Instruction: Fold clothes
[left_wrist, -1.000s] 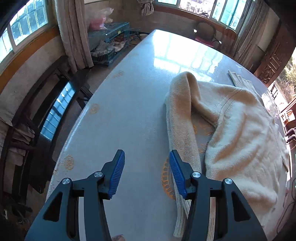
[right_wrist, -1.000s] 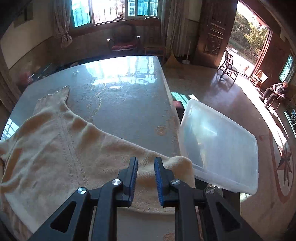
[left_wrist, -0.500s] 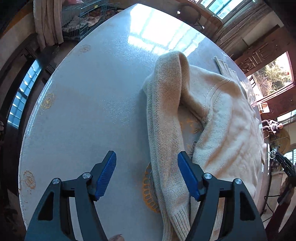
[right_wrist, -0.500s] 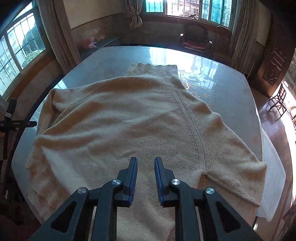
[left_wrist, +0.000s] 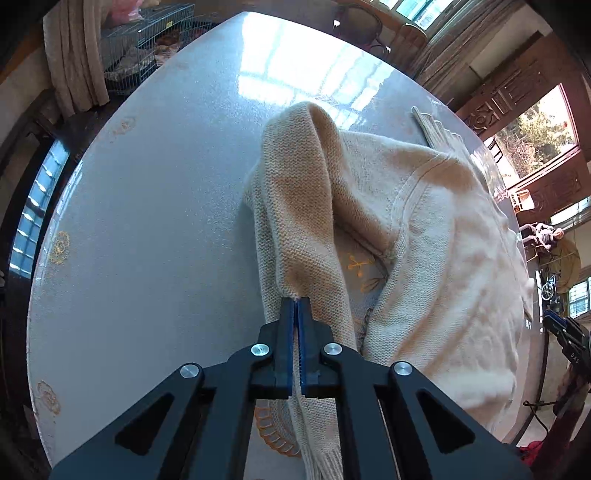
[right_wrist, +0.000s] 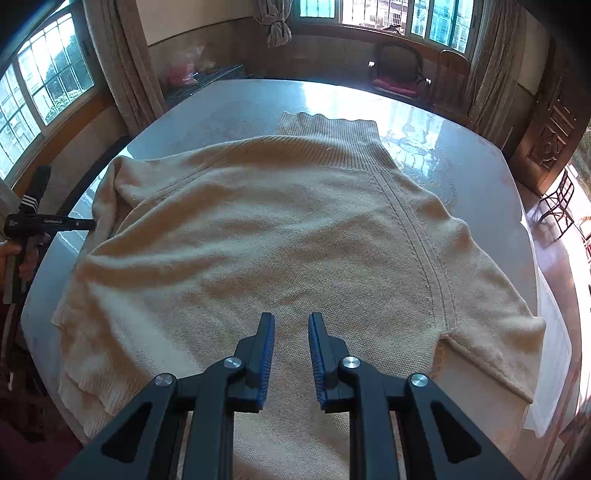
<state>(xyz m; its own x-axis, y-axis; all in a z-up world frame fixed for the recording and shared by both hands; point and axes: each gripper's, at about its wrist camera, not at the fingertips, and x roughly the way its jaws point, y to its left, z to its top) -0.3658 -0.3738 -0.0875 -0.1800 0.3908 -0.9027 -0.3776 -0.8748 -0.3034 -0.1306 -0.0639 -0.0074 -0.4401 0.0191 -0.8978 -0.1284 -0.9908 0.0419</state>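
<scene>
Sweater (right_wrist: 295, 236): cream knit, high ribbed collar (right_wrist: 328, 129) toward 12 o'clock in right wrist view, raglan seam running from collar down toward 5 o'clock. Spread flat across pale glossy surface (right_wrist: 229, 103), body lightly rippled, hem toward 7 o'clock. Right sleeve (right_wrist: 491, 332) folded short at 4 o'clock near surface edge. Left sleeve (left_wrist: 295, 206) doubled back on itself in left wrist view, forming raised loop from 12 o'clock down to centre, ribbed cuff trailing toward 6 o'clock under gripper body.

Left gripper (left_wrist: 294, 306): jaws shut on left sleeve, knit pinched between blue pads, a ridge of fabric showing just above tips. Left gripper also seen in right wrist view at 9 o'clock, at surface edge beside sweater shoulder, held in a hand (right_wrist: 14, 258).

Right gripper (right_wrist: 291, 332): jaws narrow, holding nothing, poised over lower body of sweater.

Changes against earlier frames: left jaws formerly wide with sleeve lying between and beside them, now clamped on it. Right gripper formerly over surface edge beside clear plastic lid, sweater at left; now centred over sweater, jaw gap unchanged.
</scene>
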